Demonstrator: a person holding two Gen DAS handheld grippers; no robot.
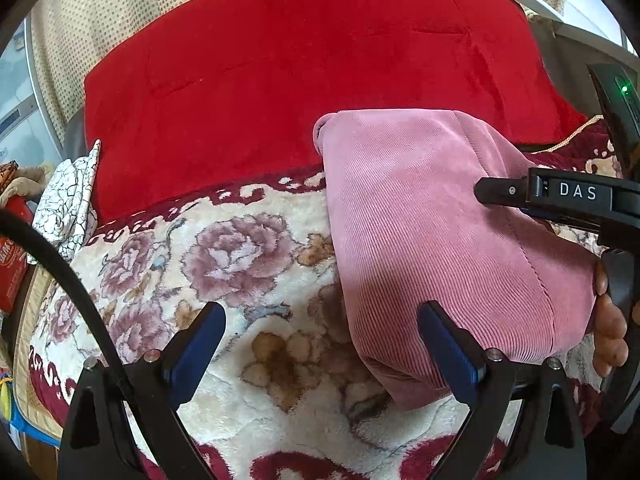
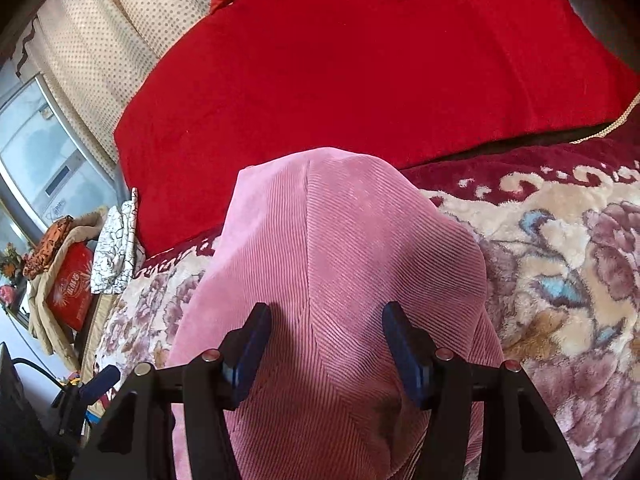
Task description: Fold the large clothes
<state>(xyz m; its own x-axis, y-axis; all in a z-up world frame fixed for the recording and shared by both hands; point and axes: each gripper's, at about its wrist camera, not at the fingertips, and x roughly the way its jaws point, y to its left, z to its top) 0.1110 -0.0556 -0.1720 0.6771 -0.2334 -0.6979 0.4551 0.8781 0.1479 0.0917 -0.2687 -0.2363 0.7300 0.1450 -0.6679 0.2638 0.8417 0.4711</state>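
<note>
A pink corduroy garment [image 1: 432,232] lies folded into a thick pad on a cream floral blanket [image 1: 224,264]. My left gripper [image 1: 320,308] is open low over the blanket. Its right finger [image 1: 448,344] stands at the garment's near left edge, and between the fingers is blanket and that edge of the garment. In the right wrist view my right gripper [image 2: 326,308] hovers over the garment [image 2: 340,240], jaws half apart, with the cloth's seam running between the fingers and no pad visibly pressing. In the left wrist view one of its fingers [image 1: 500,192] reaches over the garment from the right.
A big red quilt [image 1: 304,64] lies just beyond the garment. A white cloth with black veins [image 1: 68,196] and a red box [image 2: 70,284] sit at the left edge. A dotted curtain [image 2: 104,40] and a window hang behind. A person's hand [image 1: 608,320] holds the right gripper.
</note>
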